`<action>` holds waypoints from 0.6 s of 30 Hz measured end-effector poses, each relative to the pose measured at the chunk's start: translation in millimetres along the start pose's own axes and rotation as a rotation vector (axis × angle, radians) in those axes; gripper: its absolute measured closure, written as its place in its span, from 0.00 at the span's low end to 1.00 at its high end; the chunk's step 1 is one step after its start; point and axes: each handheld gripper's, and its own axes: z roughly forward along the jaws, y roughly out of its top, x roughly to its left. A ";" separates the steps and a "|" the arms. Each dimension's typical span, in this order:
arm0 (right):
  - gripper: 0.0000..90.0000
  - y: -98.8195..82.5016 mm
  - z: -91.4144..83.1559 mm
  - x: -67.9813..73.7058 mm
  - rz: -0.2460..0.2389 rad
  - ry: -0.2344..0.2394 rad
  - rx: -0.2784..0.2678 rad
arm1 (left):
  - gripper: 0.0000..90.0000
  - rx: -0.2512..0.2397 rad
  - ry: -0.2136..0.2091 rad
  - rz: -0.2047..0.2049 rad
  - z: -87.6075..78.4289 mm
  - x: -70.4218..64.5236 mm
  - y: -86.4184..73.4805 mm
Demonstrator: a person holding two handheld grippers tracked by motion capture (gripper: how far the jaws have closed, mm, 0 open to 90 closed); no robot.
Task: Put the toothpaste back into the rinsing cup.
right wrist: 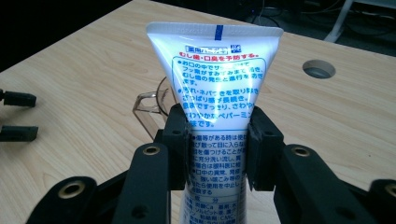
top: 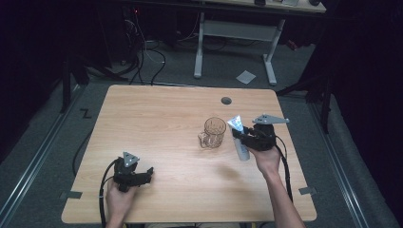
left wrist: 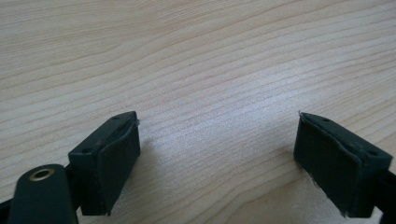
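- Toothpaste, a white plastic tube (right wrist: 217, 112) printed with blue and red Japanese writing, was clenched in the right gripper (top: 248, 137), crimped end up, cap end towards the worktop.
- It stood near the right edge of the pale wooden worktop (top: 157, 118), just beside a clear glass mug with a handle (top: 212, 132).
- Pick-up looked done; the tube was not yet in the mug, which probably remained as the step left.
- Small print on the tube was too fine to read with confidence; no brand name could be made out.
- Left gripper (top: 134, 175) rested near the front left corner, its jaws released and wide apart over bare wood, grasping nothing.
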 end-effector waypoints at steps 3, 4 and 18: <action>0.73 4.4 1.7 5.2 -0.013 0.016 -0.002 | 0.16 0.000 0.000 0.000 0.0 0.0 0.0; 0.74 6.2 2.3 6.6 -0.022 0.019 -0.006 | 0.16 0.000 0.000 0.000 0.0 0.0 0.0; 0.74 33.7 5.3 20.3 -0.070 0.059 -0.023 | 0.16 0.000 0.000 0.000 0.0 0.0 0.0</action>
